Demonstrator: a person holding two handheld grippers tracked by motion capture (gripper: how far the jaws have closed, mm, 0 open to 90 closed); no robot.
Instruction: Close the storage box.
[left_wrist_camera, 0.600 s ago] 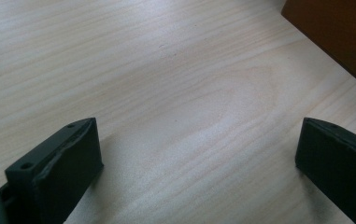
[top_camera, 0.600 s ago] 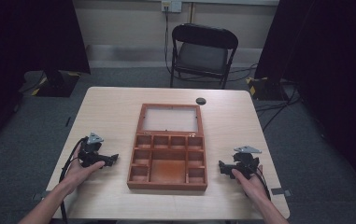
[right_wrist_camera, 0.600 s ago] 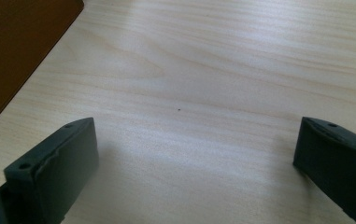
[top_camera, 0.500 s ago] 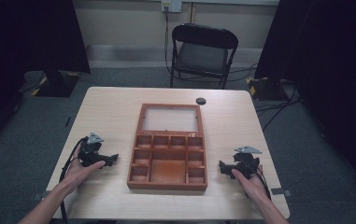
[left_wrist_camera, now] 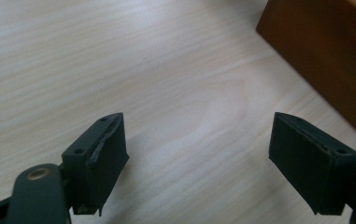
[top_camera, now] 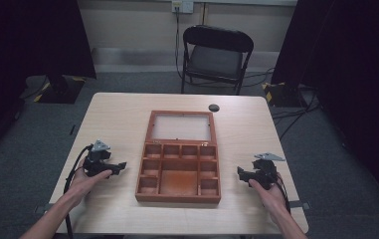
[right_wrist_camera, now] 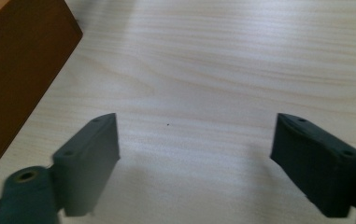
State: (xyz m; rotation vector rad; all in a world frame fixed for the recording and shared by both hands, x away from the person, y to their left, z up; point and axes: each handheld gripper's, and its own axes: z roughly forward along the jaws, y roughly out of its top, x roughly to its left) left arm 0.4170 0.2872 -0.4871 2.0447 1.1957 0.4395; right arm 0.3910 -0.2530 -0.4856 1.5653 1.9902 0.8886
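A brown wooden box (top_camera: 179, 167) lies open in the middle of the table, with several compartments in its near half and a glass-panelled lid (top_camera: 181, 126) laid flat behind. My left gripper (top_camera: 120, 166) rests on the table left of the box, open, with nothing between its jaws. In the left gripper view the gripper (left_wrist_camera: 196, 156) stands wide over bare wood, the box wall (left_wrist_camera: 327, 51) at upper right. My right gripper (top_camera: 240, 173) rests right of the box, open and empty. The right gripper view has the gripper (right_wrist_camera: 194, 156) wide apart and the box wall (right_wrist_camera: 17, 65) at left.
The light wooden table (top_camera: 122, 124) has a small dark round object (top_camera: 214, 107) near its far edge. A black folding chair (top_camera: 216, 55) stands behind the table. Cables trail from both grippers over the near edge.
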